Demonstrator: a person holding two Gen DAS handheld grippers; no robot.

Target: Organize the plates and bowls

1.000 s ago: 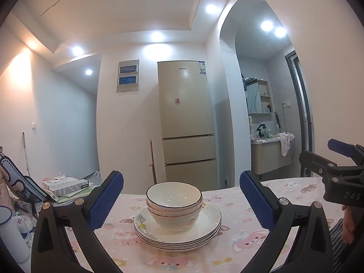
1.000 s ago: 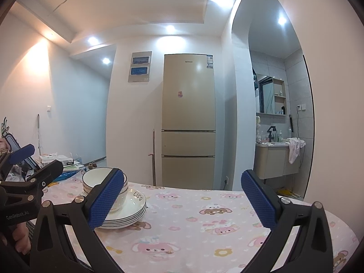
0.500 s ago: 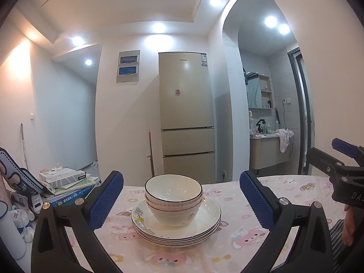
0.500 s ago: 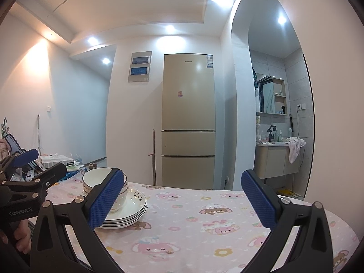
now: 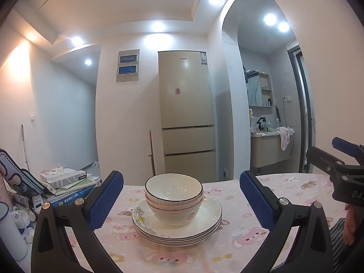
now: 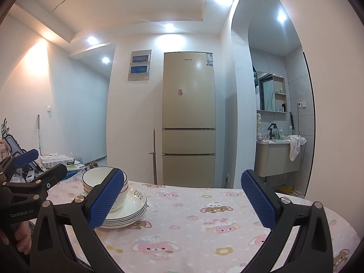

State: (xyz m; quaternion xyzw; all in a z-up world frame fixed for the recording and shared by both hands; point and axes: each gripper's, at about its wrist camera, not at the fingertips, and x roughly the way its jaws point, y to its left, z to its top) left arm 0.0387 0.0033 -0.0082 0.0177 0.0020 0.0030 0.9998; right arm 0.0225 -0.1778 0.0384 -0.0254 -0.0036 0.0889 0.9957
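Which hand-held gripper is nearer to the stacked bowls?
Left. The left hand-held gripper faces the stacked bowls straight on, open; the right hand-held gripper, also open, is off to their right.

Glossy glazed ceramic bowls and plates sit between the jaws on the tabletop's matt printed cloth; jaw pads look like rough dimpled blue rubber on matt black plastic.
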